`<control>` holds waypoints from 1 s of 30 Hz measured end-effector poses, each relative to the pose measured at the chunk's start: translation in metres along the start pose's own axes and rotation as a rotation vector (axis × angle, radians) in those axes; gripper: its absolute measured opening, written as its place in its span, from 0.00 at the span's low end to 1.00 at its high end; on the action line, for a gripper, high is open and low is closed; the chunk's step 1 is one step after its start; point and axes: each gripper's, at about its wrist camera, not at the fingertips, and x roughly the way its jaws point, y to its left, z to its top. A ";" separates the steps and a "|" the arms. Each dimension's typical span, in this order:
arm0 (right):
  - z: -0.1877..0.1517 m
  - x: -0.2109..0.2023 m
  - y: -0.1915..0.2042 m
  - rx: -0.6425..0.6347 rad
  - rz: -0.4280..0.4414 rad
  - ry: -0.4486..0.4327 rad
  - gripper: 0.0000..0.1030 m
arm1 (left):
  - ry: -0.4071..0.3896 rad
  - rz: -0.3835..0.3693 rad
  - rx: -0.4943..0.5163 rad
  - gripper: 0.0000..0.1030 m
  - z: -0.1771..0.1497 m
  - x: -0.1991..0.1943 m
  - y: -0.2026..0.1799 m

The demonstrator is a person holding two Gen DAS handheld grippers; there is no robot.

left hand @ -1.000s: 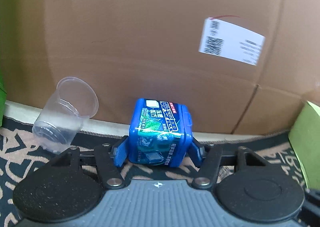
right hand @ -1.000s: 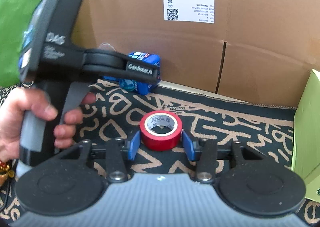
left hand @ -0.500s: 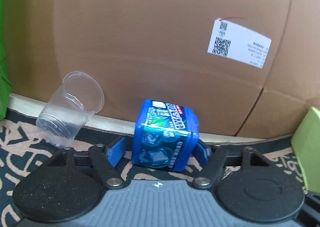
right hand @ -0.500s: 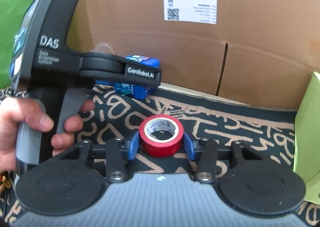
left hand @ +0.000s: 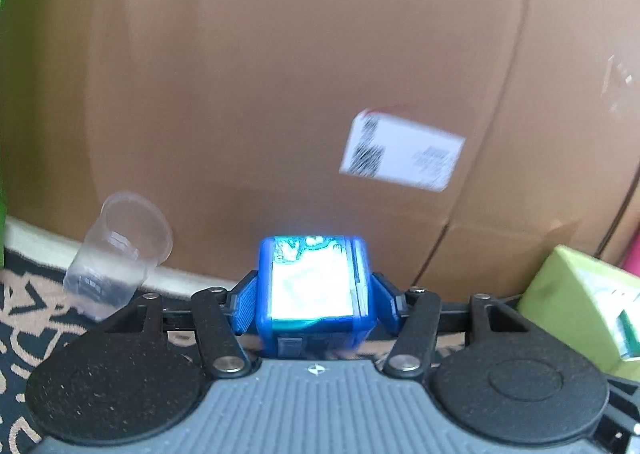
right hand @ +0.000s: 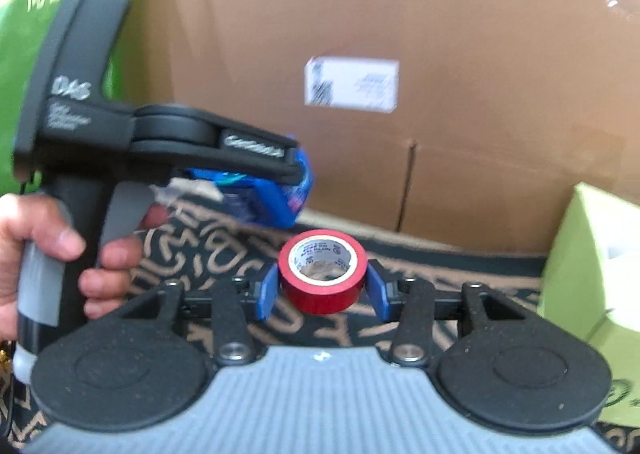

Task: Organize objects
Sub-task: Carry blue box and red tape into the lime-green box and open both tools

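Left gripper (left hand: pixel 314 304) jaws pinch the blue box (left hand: pixel 314 294); right gripper (right hand: pixel 322 292) jaws pinch the red tape (right hand: pixel 322 272).

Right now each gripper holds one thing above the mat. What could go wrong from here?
1. The blue box sits tilted between the fingers of the left gripper; it may twist or slip out.
2. The clear plastic cup leans close beside that gripper, so a sideways sweep could knock it over.
3. The right gripper pinches the red tape roll on its curved sides, so it might roll out.
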 end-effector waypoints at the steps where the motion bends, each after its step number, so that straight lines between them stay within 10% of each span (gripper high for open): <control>1: 0.002 -0.006 -0.004 0.006 -0.010 -0.016 0.44 | -0.010 -0.014 -0.005 0.59 0.002 -0.005 -0.002; 18: 0.010 -0.073 -0.073 0.135 -0.177 -0.206 0.44 | -0.117 -0.197 0.039 0.59 0.012 -0.069 -0.050; 30: -0.008 -0.133 -0.158 0.281 -0.600 -0.307 0.44 | -0.071 -0.378 0.090 0.59 0.002 -0.046 -0.150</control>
